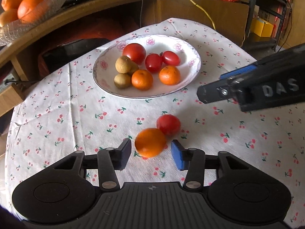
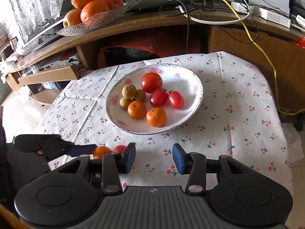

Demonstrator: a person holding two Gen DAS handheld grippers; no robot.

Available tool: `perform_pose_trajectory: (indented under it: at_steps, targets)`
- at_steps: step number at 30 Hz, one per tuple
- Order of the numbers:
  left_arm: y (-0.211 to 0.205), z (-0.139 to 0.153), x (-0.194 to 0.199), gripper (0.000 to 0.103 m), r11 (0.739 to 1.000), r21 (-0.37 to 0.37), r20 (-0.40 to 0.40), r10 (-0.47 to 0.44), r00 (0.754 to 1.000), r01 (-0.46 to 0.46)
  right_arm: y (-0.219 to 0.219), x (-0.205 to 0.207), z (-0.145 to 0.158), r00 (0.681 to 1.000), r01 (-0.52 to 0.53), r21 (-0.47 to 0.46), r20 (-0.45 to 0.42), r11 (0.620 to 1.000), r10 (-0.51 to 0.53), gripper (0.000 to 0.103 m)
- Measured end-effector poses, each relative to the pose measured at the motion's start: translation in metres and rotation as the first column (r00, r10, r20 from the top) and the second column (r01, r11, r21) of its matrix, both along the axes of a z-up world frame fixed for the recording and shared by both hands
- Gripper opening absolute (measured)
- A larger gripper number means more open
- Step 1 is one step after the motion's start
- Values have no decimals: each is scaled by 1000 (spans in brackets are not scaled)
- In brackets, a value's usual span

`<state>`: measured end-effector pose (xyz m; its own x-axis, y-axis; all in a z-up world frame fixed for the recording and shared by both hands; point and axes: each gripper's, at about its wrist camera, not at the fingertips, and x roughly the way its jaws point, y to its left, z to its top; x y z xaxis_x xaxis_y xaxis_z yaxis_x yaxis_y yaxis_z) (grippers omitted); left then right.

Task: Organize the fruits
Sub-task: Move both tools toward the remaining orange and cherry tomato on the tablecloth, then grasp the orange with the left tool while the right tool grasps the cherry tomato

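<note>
The left gripper is hovering low over the cloth-covered counter, its jaws spread to either side of a loose mandarin without touching it. A small red tomato is lying just behind the mandarin, touching it. Farther back, the flowered plate is holding two mandarins, three tomatoes and three brownish longans. The right gripper is hanging above bare cloth in front of the plate, its jaws spread wide with nothing between them. A glass dish of oranges is sitting on the wooden shelf behind.
</note>
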<state>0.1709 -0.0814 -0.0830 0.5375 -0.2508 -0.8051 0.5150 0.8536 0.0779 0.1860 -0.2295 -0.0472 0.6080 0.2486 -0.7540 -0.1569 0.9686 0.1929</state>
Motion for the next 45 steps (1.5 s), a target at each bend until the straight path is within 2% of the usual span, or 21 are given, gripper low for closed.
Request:
perform_pose_trajectory:
  at_steps: [6,12,16,24,30,33,41,45]
  targets:
    - [1,1,4,43,1000,-29,-13,0,1000,0,0,0,-5,1000,-14,0,-17,1000,14,44]
    - [6,4,-6,43,1000,-23,-11,3,1000,-4,5,2,-11,998,-56,-7,-39,998,56,44]
    - [19,12,-15,43,1000,-16,-12,12,1000,-12,18,2,-17,990,-137,-9,-44,991,137,44]
    - [45,11,-22,43,999,-24,-50,32,998,-33,54,5,-32,962,-273,-78,-40,959,270,44]
    - [53,7,-26,43,999,-32,-57,15,998,-17,70,18,-39,962,-274,-100,-25,956,273,44]
    - [55,5,-27,43,999,-25,-58,19,998,-21,80,20,-39,967,-253,-177,-23,951,253,30]
    - [57,3,-30,52,1000,-17,-26,17,1000,-17,78,1,-37,970,-241,-208,-43,948,237,29]
    - [58,3,-31,52,999,-23,-24,27,999,-27,72,-15,-37,970,-245,-195,-52,950,239,30]
